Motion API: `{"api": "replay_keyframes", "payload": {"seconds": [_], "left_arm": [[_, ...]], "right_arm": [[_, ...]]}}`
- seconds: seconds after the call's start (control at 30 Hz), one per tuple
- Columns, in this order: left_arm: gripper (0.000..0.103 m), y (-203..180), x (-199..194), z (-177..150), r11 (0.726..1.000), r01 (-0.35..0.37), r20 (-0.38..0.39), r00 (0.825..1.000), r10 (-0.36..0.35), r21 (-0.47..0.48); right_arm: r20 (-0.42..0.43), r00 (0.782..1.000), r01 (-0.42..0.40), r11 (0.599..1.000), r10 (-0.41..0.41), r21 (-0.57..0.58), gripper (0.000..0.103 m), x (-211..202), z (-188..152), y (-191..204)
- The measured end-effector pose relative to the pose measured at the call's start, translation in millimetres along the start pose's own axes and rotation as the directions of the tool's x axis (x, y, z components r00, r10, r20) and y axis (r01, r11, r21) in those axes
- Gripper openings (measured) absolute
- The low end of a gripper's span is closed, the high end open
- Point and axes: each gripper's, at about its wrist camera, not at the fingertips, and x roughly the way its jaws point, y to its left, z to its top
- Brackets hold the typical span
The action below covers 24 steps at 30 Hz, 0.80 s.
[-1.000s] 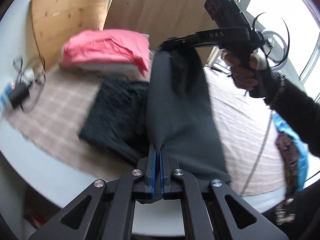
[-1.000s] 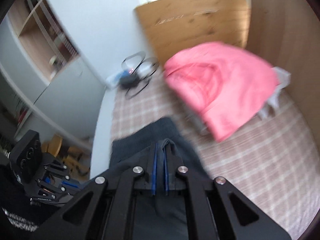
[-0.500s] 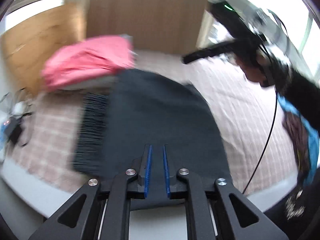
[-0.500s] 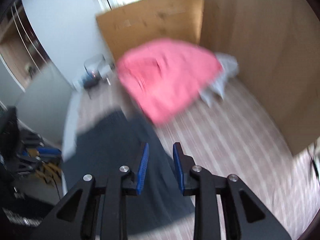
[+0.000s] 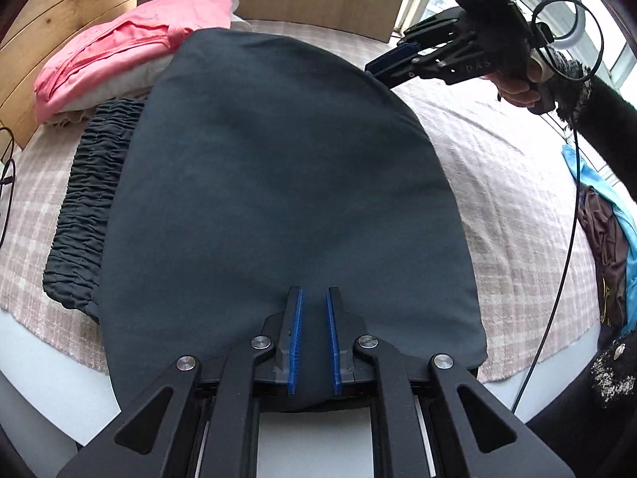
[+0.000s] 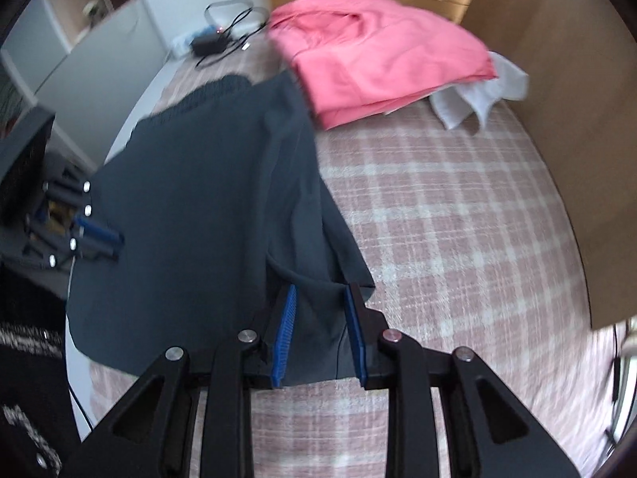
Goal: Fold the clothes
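We saw the dark grey folded cotton garment (image 5: 278,183) lying flat on the pink checked desk cloth (image 5: 497,183). Both the left gripper (image 5: 314,338) and right gripper (image 6: 320,334) had fingers narrowly apart, holding nothing. We judged smoothing its edges came next.

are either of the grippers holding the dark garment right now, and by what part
Neither. The left gripper and right gripper both stand open over the near edge of the dark grey garment, which lies flat on the checked cloth.
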Motion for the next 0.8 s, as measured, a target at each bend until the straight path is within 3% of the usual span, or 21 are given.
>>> {"api": "replay_keyframes", "payload": {"seconds": [0.1,0.13,0.23,0.3,0.33,0.4,0.5,0.57,0.63,0.73,0.8], "left_arm": [[0.011,3,4,2,1.000,-0.003,-0.009,1.000,0.003,-0.029],[0.011,4,5,2,0.999,-0.004,-0.010,1.000,0.003,-0.036],[0.011,6,9,4,0.999,-0.008,-0.012,1.000,0.008,-0.044],[0.011,5,12,5,0.999,-0.013,-0.009,1.000,0.012,-0.048],[0.011,5,13,5,0.999,-0.013,-0.005,1.000,0.013,-0.047],[0.011,4,13,4,0.999,-0.015,-0.001,1.000,0.015,-0.047],[0.011,1,16,5,0.998,-0.022,-0.011,1.000,0.021,-0.057],[0.011,0,15,7,0.998,-0.028,-0.020,0.999,0.027,-0.056],[0.011,-2,15,10,0.999,-0.040,-0.027,0.999,0.039,-0.037],[0.011,-5,12,12,0.998,-0.055,-0.030,0.998,0.054,-0.024],[0.011,-2,3,13,0.997,-0.064,-0.019,0.998,0.063,-0.041]], "right_arm": [[-0.015,1.000,-0.025,0.997,0.024,-0.079,0.023,5,0,8],[-0.029,0.999,-0.032,0.995,0.030,-0.092,0.004,7,-1,11],[0.000,1.000,-0.002,0.992,0.002,-0.124,0.002,3,-9,7],[0.064,0.998,-0.024,1.000,0.024,-0.006,0.001,-8,-18,-25],[0.080,0.997,-0.013,0.996,0.006,0.089,0.002,-9,-23,-46],[0.114,0.991,-0.093,0.980,0.073,0.177,0.002,-11,-34,-63],[0.145,0.988,-0.076,0.992,0.061,0.103,0.002,-17,-35,-46],[0.119,0.992,-0.050,0.994,0.039,0.094,0.005,-16,-32,-45],[0.118,0.993,-0.001,0.992,-0.015,0.128,0.019,-19,-31,-54],[0.140,0.987,0.044,0.965,-0.082,0.259,0.021,-28,-42,-77],[0.144,0.989,-0.018,0.947,-0.030,0.322,0.021,-33,-53,-84]]}}
